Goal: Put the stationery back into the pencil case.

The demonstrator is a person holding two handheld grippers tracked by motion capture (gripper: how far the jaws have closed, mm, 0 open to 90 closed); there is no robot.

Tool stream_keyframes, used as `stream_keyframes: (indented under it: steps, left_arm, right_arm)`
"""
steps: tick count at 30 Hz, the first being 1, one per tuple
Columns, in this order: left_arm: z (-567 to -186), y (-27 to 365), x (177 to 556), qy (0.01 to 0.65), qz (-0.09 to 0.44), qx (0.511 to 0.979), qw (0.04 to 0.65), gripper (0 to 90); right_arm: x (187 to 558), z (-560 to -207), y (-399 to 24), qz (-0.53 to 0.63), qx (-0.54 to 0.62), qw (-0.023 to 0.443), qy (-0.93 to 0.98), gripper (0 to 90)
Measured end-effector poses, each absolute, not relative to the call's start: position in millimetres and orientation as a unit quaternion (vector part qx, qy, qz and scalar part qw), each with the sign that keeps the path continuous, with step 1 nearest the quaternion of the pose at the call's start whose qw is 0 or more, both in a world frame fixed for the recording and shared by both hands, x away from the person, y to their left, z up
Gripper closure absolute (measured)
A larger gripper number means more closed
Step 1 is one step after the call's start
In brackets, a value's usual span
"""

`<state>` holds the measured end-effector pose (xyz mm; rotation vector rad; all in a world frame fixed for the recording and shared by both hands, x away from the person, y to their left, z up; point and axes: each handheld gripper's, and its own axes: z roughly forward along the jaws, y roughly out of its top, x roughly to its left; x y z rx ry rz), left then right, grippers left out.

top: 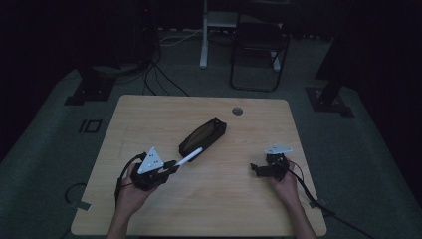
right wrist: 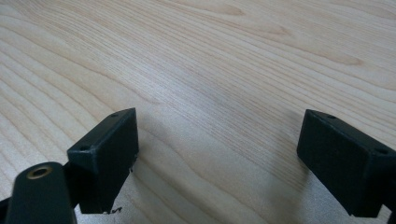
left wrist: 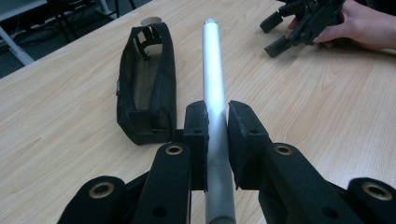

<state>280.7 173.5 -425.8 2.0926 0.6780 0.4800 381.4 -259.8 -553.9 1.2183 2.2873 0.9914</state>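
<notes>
Silver-grey, the pen [left wrist: 213, 88] sits pinched between the pads of the left claw [left wrist: 217, 126], its tip aimed along the open black pouch [left wrist: 148, 84] that lies just beside it on the wooden surface [left wrist: 70, 140]. The step in hand appears to be loading the pen into the pouch. The next move calls for swinging the tip over the pouch opening and lowering it inside before release. The right claw [right wrist: 217, 154] rests spread and empty, well apart. Dim light obscures the pouch interior; the pen's rear end is cut off.
</notes>
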Motion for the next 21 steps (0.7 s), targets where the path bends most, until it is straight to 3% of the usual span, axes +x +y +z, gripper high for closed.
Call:
stream_keyframes:
  steps: [21]
  left_arm:
    - [-417.2,174.6,287.1,0.275,0.196,0.833,0.438,78.8]
  right_arm:
    - [381.4,-553.9,-259.8,0.351,0.432,0.182,0.811,12.8]
